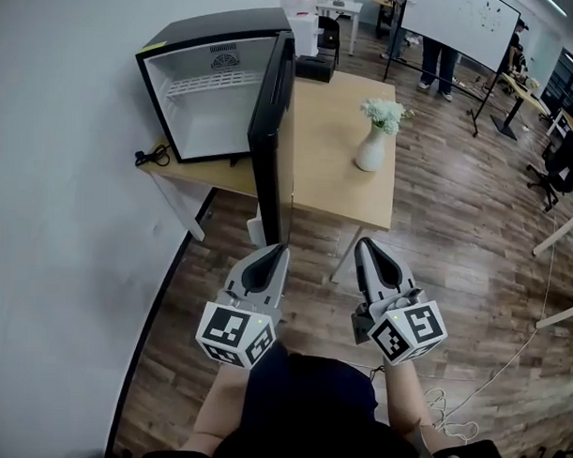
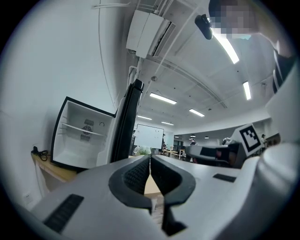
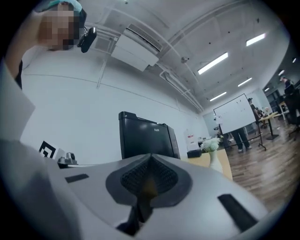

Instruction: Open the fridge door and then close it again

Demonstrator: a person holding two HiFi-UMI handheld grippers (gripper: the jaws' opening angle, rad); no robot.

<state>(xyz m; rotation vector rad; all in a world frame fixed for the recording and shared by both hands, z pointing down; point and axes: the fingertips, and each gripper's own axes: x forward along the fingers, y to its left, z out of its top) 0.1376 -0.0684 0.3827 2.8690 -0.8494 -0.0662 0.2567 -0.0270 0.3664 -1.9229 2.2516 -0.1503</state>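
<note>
Both tools point toward the table's near edge. The left gripper [image 1: 279, 248] has its jaws pressed together on nothing, and the right gripper [image 1: 365, 243] is likewise closed and empty. They are apart from each other over the wooden floor [image 1: 455, 229], which lies wide and bare to the right of the table. The table [image 1: 330, 178] stands against the white wall [image 1: 63, 169]. The fridge [image 1: 213, 42] sits at the table's far left corner, its white inside [image 1: 208, 103] exposed. Its black door [image 1: 271, 138] is swung fully out, seen edge-on, running toward the table's near edge and overhanging it. The left gripper's tip is close to the door's free edge. A white vase [image 1: 371, 149] of flowers stands by the right edge, well apart from the door.
</note>
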